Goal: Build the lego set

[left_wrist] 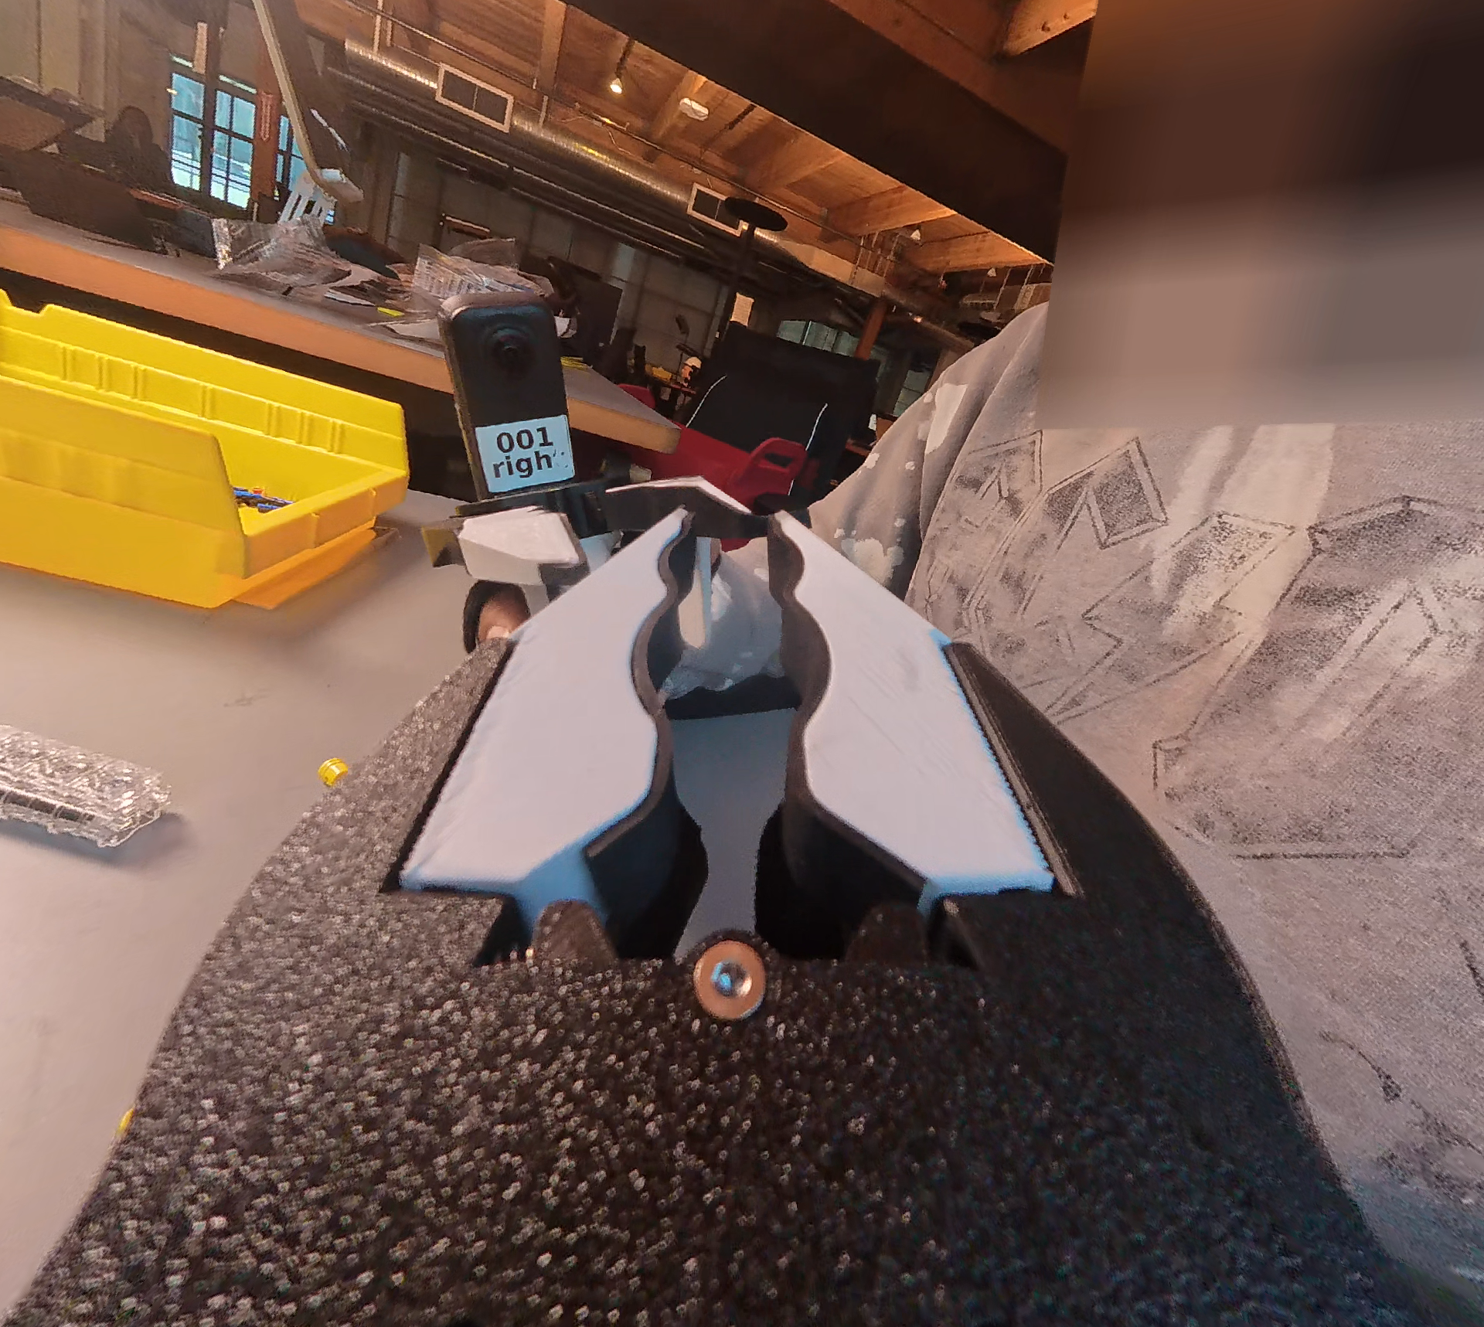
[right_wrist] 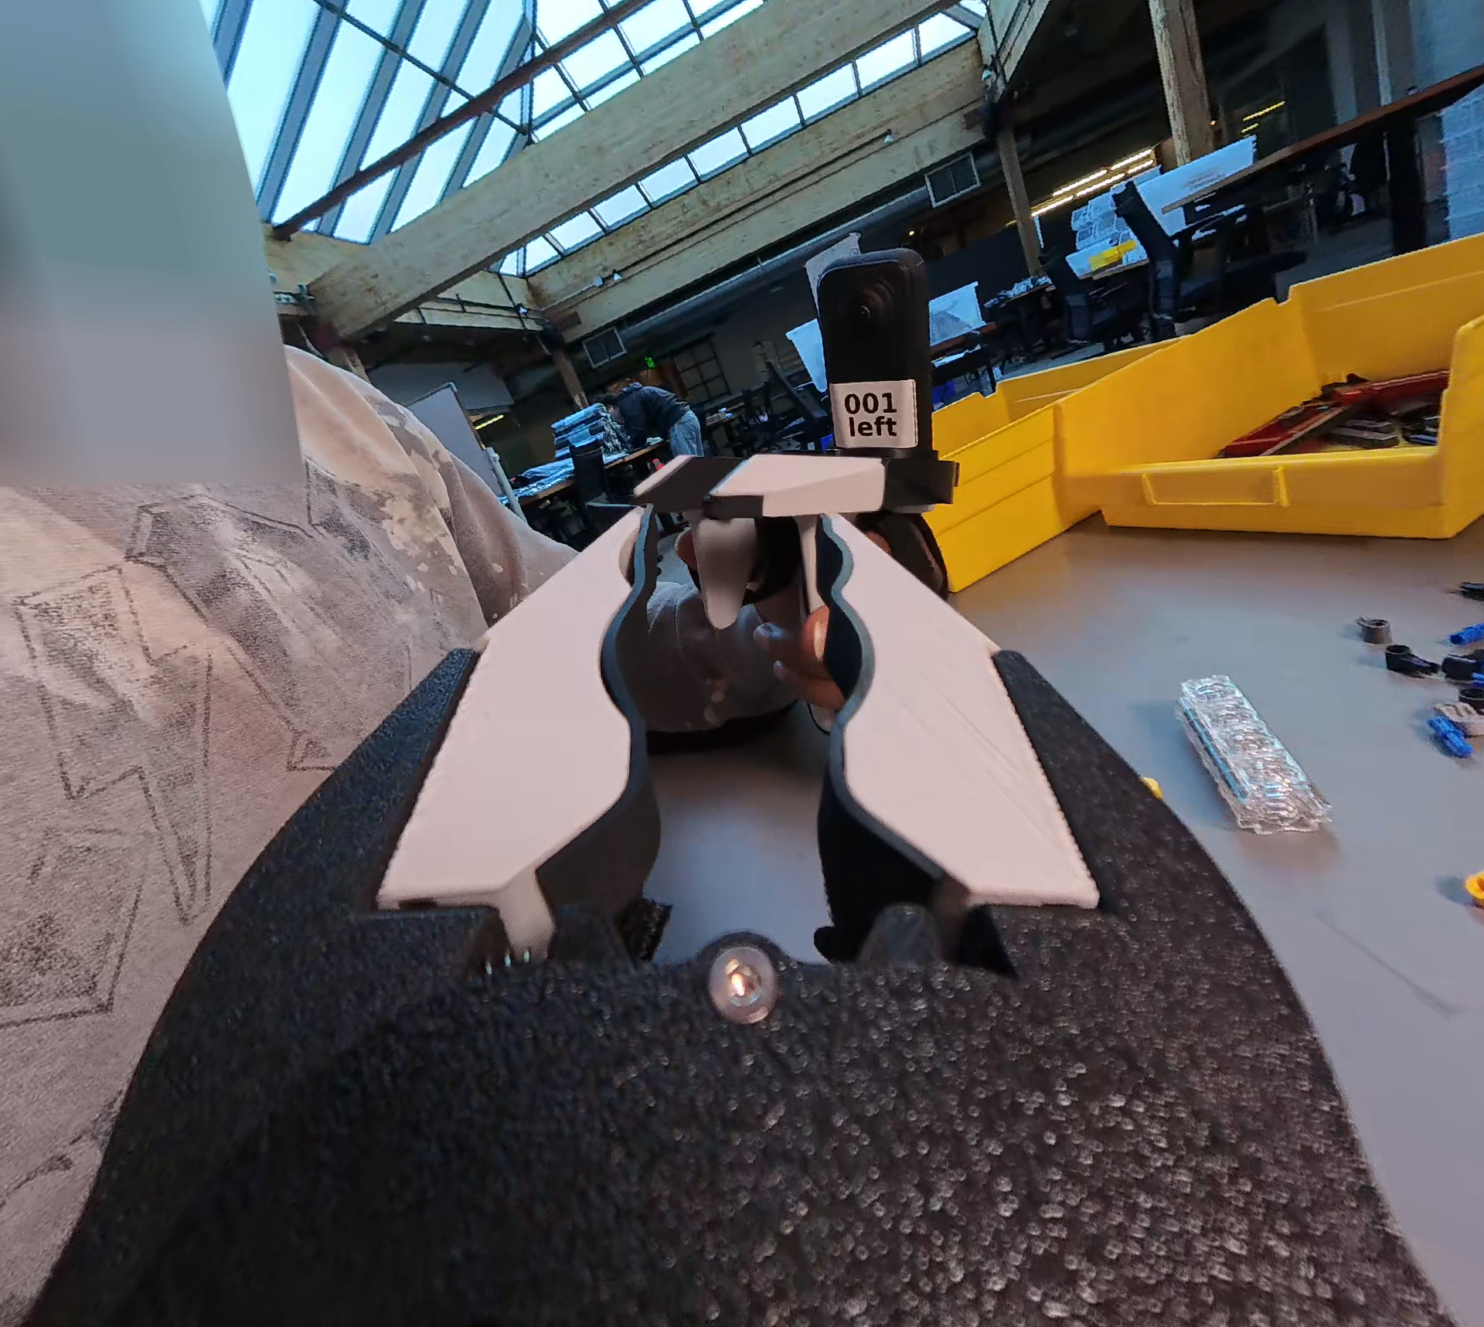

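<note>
My left gripper (left_wrist: 729,526) is open and empty, held above the grey table (left_wrist: 201,686). It points at the right gripper (left_wrist: 522,546), which carries a black camera (left_wrist: 506,389) and sits just beyond its tips. My right gripper (right_wrist: 735,534) is open and empty, and it points back at the left gripper (right_wrist: 771,485) with its black camera (right_wrist: 875,357). The fingers (right_wrist: 923,726) are white with black wavy inner pads. A hand (right_wrist: 803,646) shows between the right gripper's fingers. The two grippers face each other tip to tip, close together.
Yellow bins (left_wrist: 185,453) stand on the table and hold small parts (right_wrist: 1349,417). A clear plastic packet (right_wrist: 1249,750) lies flat, also in the left wrist view (left_wrist: 76,782). Small blue and black pieces (right_wrist: 1445,686) and a yellow piece (left_wrist: 332,770) lie loose. A person's grey printed shirt (left_wrist: 1204,646) is close. Less than 4 cm separates the two grippers' tips. Left tips and right tips are each some 20 centimetres from the clear plastic packet (right_wrist: 1249,750).
</note>
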`<state>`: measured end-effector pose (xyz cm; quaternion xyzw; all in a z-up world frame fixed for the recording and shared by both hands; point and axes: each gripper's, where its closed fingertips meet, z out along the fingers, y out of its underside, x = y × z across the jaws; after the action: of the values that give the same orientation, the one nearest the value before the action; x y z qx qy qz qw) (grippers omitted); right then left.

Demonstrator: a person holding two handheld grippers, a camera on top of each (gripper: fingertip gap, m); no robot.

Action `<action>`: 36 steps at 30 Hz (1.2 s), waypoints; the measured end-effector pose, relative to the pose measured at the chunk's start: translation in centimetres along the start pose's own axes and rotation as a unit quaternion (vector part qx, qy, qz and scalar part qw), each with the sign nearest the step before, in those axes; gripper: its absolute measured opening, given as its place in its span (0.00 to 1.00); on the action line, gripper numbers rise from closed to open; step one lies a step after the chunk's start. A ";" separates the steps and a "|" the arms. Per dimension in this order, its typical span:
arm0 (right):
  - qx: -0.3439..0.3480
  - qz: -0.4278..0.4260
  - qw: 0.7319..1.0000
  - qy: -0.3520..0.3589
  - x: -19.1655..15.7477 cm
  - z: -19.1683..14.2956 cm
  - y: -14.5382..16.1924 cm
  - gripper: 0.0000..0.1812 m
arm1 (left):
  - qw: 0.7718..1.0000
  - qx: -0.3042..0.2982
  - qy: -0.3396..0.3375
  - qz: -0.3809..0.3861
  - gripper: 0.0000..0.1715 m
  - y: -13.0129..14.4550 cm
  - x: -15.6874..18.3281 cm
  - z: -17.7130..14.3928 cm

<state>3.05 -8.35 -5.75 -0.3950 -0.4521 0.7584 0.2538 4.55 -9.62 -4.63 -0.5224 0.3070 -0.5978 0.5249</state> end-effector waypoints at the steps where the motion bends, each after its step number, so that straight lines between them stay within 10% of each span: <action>1: -0.001 0.000 1.000 -0.001 0.0 0.0 0.1 0.21 | 1.000 -0.005 -0.002 0.002 0.10 0.2 -0.1 0.1; 36: -0.078 -0.017 0.997 0.004 0.1 0.0 2.0 0.23 | 0.996 -0.082 0.026 -0.018 0.12 2.2 1.2 0.2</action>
<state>2.89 -9.18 -7.54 -0.4088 -0.5153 0.7149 0.2370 5.52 -11.25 -6.20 -0.5534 0.3587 -0.5934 0.4614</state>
